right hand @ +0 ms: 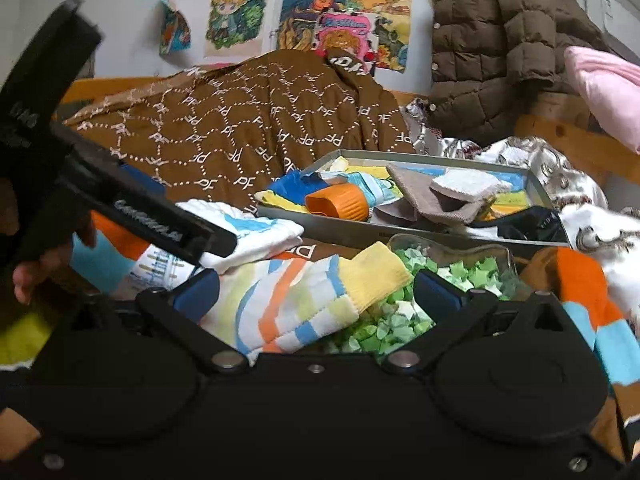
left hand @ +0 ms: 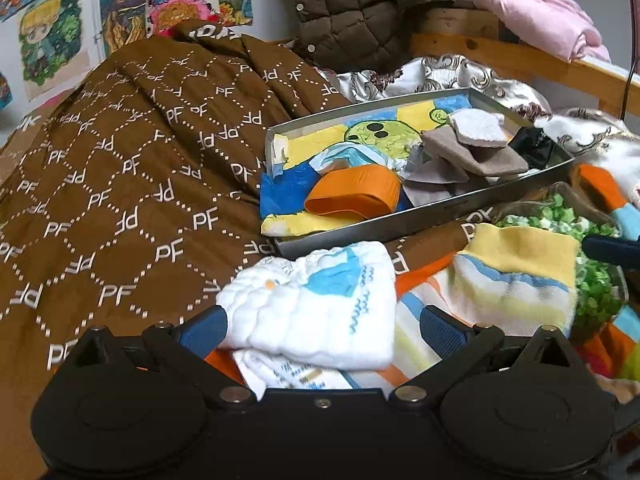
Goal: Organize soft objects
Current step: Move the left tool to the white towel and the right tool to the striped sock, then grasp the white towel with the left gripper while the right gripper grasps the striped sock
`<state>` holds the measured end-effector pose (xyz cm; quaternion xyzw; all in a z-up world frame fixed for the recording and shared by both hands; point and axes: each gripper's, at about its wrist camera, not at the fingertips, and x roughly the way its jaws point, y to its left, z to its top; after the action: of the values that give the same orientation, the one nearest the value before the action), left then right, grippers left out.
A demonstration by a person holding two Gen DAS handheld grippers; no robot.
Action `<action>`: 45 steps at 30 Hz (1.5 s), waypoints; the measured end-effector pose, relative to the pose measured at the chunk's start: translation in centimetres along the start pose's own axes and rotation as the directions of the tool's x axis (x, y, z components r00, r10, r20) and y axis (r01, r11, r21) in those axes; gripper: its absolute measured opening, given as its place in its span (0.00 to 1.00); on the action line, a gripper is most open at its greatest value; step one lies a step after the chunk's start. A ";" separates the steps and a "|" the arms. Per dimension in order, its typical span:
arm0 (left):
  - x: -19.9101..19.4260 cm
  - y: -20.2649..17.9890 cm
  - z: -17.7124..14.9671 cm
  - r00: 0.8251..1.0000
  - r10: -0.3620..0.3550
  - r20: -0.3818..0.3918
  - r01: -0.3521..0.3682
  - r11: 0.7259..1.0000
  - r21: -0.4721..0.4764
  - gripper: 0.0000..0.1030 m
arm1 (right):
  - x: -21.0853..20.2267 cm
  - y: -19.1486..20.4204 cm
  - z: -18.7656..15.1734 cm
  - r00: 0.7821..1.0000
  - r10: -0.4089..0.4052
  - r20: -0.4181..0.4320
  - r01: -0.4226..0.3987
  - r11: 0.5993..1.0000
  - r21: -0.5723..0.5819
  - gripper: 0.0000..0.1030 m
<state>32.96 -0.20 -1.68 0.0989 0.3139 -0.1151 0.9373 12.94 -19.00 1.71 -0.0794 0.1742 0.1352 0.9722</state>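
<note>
A grey tray (left hand: pixel 400 222) lies on the bed and holds an orange band (left hand: pixel 352 194), beige cloths (left hand: pixel 472 154), a white pad (left hand: pixel 478 128) and a black item (left hand: pixel 534 146). My left gripper (left hand: pixel 320 328) is open, its blue fingers either side of a folded white cloth with blue print (left hand: pixel 316 304). My right gripper (right hand: pixel 318 294) is open around a striped sock with a yellow cuff (right hand: pixel 304 300). The sock lies over a glass dish of green paper stars (right hand: pixel 452 272). The tray also shows in the right wrist view (right hand: pixel 400 228).
A brown "PF" quilt (left hand: pixel 120 184) covers the bed's left. A brown puffer jacket (left hand: pixel 360 8) and pink cloth (left hand: pixel 540 12) hang over the wooden rail (left hand: pixel 500 54). An orange and blue sock (right hand: pixel 592 308) lies at right. The left gripper's body (right hand: pixel 80 184) crosses the right view.
</note>
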 end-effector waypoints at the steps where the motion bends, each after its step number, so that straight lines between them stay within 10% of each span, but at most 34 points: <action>1: 0.4 -0.1 0.2 1.000 0.006 -0.003 -0.005 1.000 0.009 0.99 | 0.3 0.1 0.1 1.000 -0.002 0.002 0.002 1.000 -0.016 0.99; 11: 2.2 0.3 0.7 0.998 0.007 -0.062 -0.008 1.000 -0.010 0.88 | 1.9 0.8 0.1 0.999 0.009 -0.032 -0.012 0.995 -0.103 0.90; 36: 2.0 -2.5 1.1 0.990 0.047 -0.135 -0.032 0.993 0.111 0.27 | 1.1 2.3 -0.3 0.999 -0.039 -0.013 0.034 0.961 -0.273 0.15; 45: 0.5 -3.6 1.1 0.987 0.033 -0.156 -0.013 0.991 0.131 0.08 | 0.4 1.8 -0.3 0.999 0.008 -0.042 -0.017 0.972 -0.232 0.07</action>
<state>32.99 -3.96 -1.47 0.1720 0.3778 -0.1163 0.9023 12.69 -17.26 1.06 -0.1944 0.1774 0.1592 0.9515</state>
